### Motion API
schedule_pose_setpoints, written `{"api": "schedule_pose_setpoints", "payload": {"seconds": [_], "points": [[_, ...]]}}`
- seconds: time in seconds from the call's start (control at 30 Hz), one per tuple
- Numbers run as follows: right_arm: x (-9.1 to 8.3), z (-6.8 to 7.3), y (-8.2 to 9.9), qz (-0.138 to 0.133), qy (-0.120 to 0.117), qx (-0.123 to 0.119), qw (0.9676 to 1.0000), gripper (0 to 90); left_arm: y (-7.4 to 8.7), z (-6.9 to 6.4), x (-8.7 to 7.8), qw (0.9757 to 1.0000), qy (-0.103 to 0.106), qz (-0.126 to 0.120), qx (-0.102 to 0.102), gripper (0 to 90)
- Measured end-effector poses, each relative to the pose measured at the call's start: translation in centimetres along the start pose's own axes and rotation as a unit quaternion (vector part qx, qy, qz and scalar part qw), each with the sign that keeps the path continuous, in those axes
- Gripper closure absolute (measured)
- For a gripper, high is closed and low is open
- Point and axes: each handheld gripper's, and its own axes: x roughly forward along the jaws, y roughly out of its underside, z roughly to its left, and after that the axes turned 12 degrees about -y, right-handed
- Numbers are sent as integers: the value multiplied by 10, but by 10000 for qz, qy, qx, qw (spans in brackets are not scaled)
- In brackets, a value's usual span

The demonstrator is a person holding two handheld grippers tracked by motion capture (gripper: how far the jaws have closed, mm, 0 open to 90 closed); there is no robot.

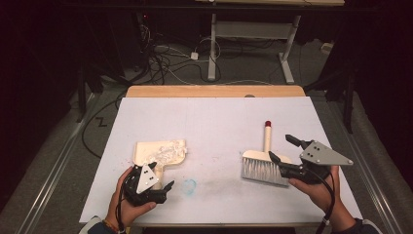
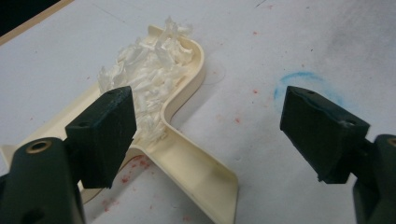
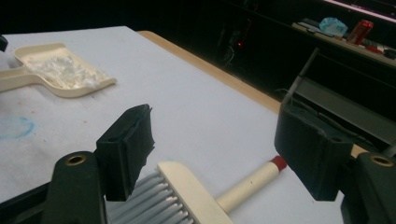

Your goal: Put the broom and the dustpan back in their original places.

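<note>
The right gripper (image 1: 281, 147) hung with its jaws wide apart over the brush (image 1: 263, 165), nothing between the pads; it looked as though the brush had been laid flat so that hand could be free, though that was my reading only. From the gripper, the brush's grey bristles lay just below and toward seven o'clock, and its cream handle ran off toward twelve o'clock, ending in a red tip (image 1: 267, 124). In the right gripper view the brush (image 3: 187, 196) sat beneath the open jaws, apart from both.

The left gripper (image 1: 162, 176) also stood open and empty, its jaws straddling the air just above the handle of the cream dustpan (image 2: 187, 154). The dustpan lay at about twelve o'clock from that gripper, flat on the white table cover (image 1: 219, 117), probably so the heap of white shreds (image 2: 149, 74) stayed in its scoop. A faint blue smudge (image 1: 189, 185) marked the cover at three o'clock from the left gripper.

I could read no brand, label or writing on anything.
</note>
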Motion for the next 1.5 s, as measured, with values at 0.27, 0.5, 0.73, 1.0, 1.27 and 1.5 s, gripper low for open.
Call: {"api": "schedule_pose_setpoints", "payload": {"seconds": [0.27, 0.5, 0.73, 1.0, 1.27, 1.5], "points": [[-9, 1, 16, 99, 60, 50, 9999, 291, -1, -1, 1, 10000, -2, 1, 32, 180], [-8, 3, 43, 412, -14, 233, 9989, 301, -1, -3, 2, 10000, 35, 18, 74, 180], [1, 13, 75, 1206, -159, 288, 9922, 308, -1, -4, 2, 9999, 59, 19, 94, 180], [8, 6, 95, 1836, 94, 334, 9824, 344, -1, -5, 3, 9999, 77, 43, 121, 180], [1, -5, 108, 2002, 271, 526, 9780, 352, -2, -6, 3, 9998, 100, 66, 158, 180], [0, -3, 107, 1984, 200, 480, 9787, 350, -2, -6, 3, 9997, 105, 78, 185, 176]]}}
